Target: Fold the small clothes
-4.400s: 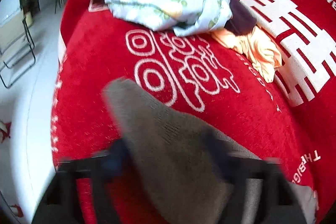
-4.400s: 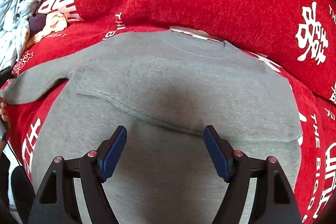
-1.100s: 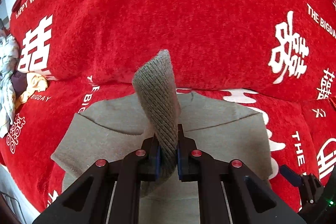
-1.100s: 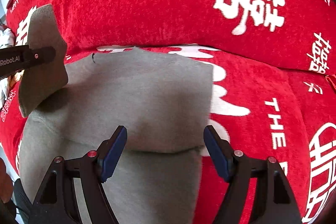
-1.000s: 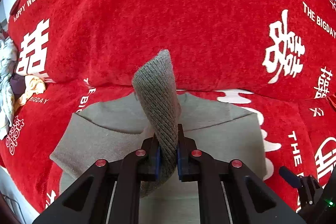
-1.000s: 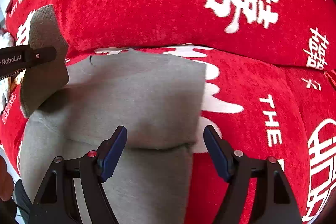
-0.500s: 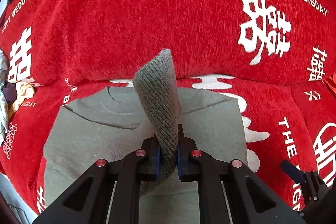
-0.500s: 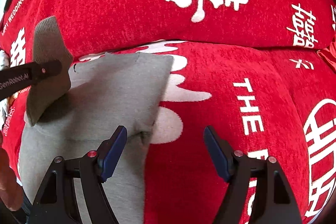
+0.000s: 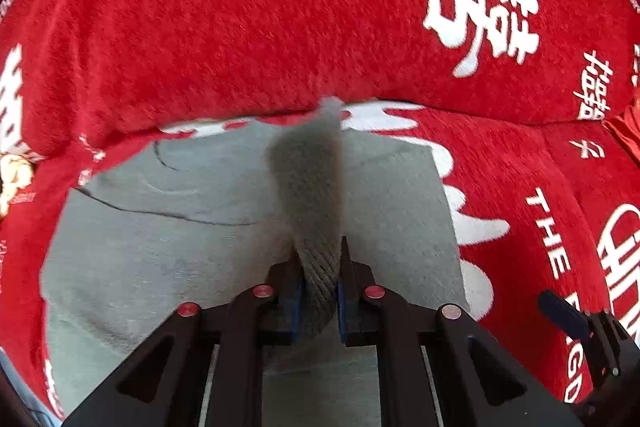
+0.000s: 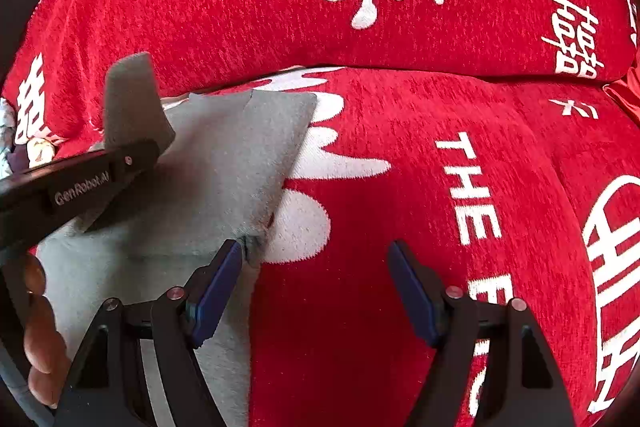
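**Operator:** While I look across the scene, the biggest thing is the red blanket (image 10: 400, 147), a nubby chenille with white woven characters and lettering; it rises into a padded ridge at the far side and runs bare to the right.

**Observer:** And the garment?

**Operator:** The grey sweater (image 9: 168, 227) lies flat on the near left part of the blanket, soft knit, its right edge straight against the red. Its ribbed cuff (image 9: 316, 195) stands up in a curl.

**Observer:** Who has it?

**Operator:** My left gripper (image 9: 319, 291) is pinching that cuff, pads pressed on the ribbing, above the sweater's middle. My right gripper (image 10: 316, 283) is spread wide with nothing between the pads; its left pad sits just at the sweater's right edge, the other over bare blanket.
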Demonstrator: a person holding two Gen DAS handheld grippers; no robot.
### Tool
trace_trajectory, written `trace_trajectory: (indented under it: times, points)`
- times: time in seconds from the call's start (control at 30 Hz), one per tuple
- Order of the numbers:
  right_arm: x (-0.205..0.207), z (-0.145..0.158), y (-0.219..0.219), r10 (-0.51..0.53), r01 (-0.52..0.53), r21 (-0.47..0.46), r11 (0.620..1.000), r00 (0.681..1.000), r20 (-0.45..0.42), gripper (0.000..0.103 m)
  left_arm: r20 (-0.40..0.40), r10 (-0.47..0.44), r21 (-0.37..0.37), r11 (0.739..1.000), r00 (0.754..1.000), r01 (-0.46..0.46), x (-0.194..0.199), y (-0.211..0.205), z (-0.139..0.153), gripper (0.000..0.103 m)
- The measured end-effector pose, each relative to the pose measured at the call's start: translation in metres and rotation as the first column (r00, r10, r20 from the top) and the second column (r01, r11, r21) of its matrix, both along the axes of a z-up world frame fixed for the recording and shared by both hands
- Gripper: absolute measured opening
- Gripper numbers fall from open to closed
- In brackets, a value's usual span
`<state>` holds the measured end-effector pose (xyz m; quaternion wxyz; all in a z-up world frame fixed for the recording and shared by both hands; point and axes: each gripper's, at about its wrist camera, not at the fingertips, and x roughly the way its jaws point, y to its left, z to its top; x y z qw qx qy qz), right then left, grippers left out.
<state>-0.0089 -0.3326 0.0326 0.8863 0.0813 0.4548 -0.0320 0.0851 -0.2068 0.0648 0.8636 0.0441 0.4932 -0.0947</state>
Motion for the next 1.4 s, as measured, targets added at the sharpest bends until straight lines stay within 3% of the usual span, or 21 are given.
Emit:
trace_trajectory:
  times: [0.17,0.23,0.27,0.33,0.47,0.53,0.73,0.8,0.93,1.03,1.23,1.4]
  points:
    - [-0.005,-0.005,-0.009,-0.02,0.02,0.019,1.0,1.0,-0.003,0.078,-0.07,-0.014,-0.042,0.999,0.997,0.011,0.004,0.002,-0.019,0.013]
    - [-0.006,-0.007,-0.011,-0.025,0.025,0.027,0.999,1.0,-0.001,0.078,-0.088,-0.03,-0.081,0.996,0.996,0.023,0.004,0.004,-0.026,0.031]
    - [-0.007,-0.008,-0.012,-0.026,0.026,0.033,0.999,1.0,-0.002,0.078,-0.102,-0.047,-0.138,0.99,0.994,0.033,0.005,0.007,-0.028,0.059]
    - [-0.009,-0.01,-0.012,-0.025,0.025,0.03,0.999,1.0,0.001,0.078,-0.094,-0.032,-0.182,0.983,0.995,0.014,0.004,0.012,-0.029,0.077]
    - [-0.012,-0.009,-0.01,-0.02,0.02,0.029,0.999,1.0,0.01,0.078,-0.062,-0.03,-0.136,0.991,0.998,0.021,0.0,0.009,-0.027,0.077]
    - [-0.013,-0.008,-0.01,-0.018,0.018,0.041,0.999,1.0,0.017,0.078,-0.051,-0.046,-0.153,0.988,0.998,0.038,-0.004,0.011,-0.023,0.077]
    - [-0.016,-0.002,-0.008,-0.006,0.002,0.079,0.997,0.999,0.04,0.078,-0.016,-0.126,-0.357,0.927,0.992,0.112,-0.015,0.046,0.004,0.077]
    - [-0.016,0.002,-0.007,-0.004,-0.002,0.107,0.994,0.999,0.053,0.078,-0.012,-0.105,-0.376,0.922,0.994,0.093,-0.012,0.061,0.008,0.077]
    - [0.003,0.015,0.004,-0.006,0.0,0.094,0.996,0.997,0.071,0.078,-0.064,0.014,-0.304,0.952,0.998,-0.033,0.005,0.088,-0.002,0.077]
    - [0.032,0.023,0.023,0.012,-0.019,0.094,0.995,0.997,0.074,0.078,-0.11,0.045,-0.265,0.962,0.993,-0.073,0.005,0.097,-0.015,0.077]
    - [0.065,0.01,0.054,0.059,-0.062,-0.052,0.997,0.997,-0.052,0.078,-0.091,-0.023,-0.174,0.985,0.996,0.007,-0.019,0.094,-0.024,0.077]
    - [0.026,0.003,0.051,0.083,-0.095,-0.113,0.989,0.991,-0.108,0.078,-0.077,-0.092,-0.16,0.984,0.993,0.079,-0.032,0.09,-0.022,0.077]
